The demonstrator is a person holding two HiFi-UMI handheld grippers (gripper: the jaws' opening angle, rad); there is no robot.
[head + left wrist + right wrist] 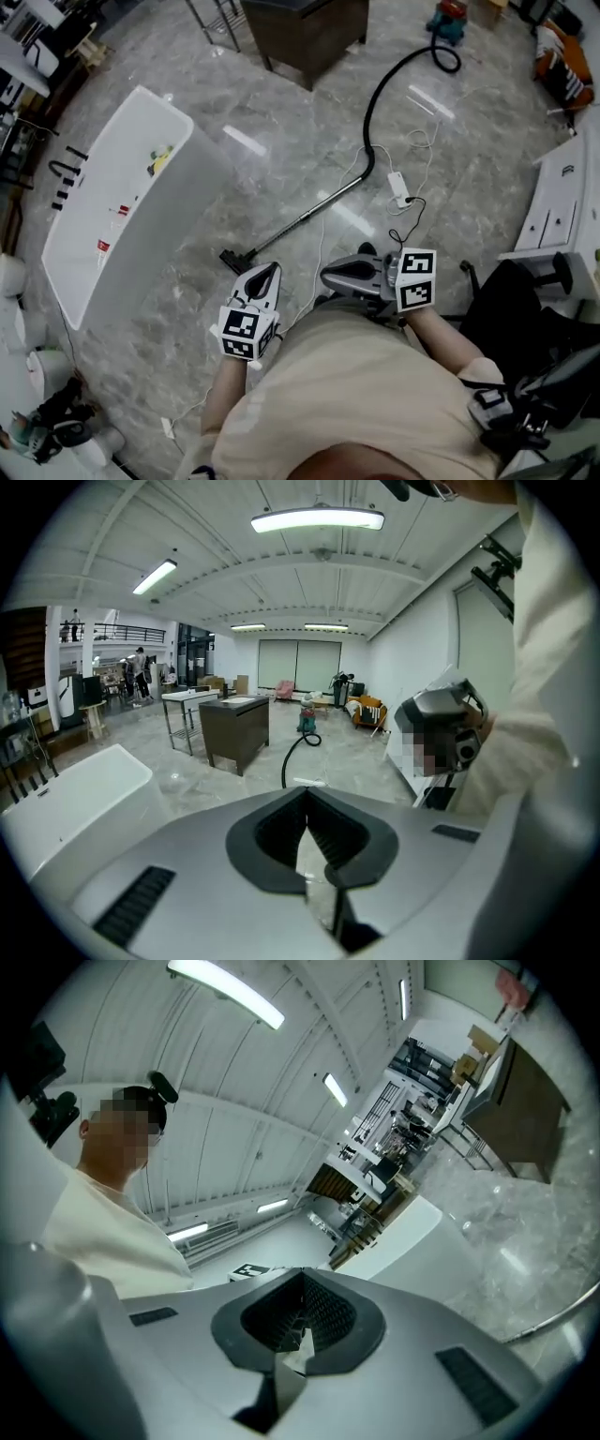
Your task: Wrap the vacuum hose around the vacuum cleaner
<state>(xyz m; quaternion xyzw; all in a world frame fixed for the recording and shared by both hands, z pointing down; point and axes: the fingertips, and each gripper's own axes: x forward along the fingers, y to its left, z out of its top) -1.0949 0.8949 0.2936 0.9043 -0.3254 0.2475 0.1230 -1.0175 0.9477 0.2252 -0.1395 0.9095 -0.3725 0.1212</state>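
The red and teal vacuum cleaner stands far across the floor. Its black hose curves toward me, joins a metal wand and ends at the black floor head. Both grippers are held close to my body with nothing in them. The left gripper is shut, just right of the floor head. The right gripper is shut and points left. In the left gripper view the shut left gripper faces the distant vacuum cleaner and hose. In the right gripper view the right gripper is shut.
A white bathtub lies on the floor at the left. A dark cabinet stands at the back beside the hose. A white power strip with loose cables lies right of the wand. White drawers and dark equipment stand at the right.
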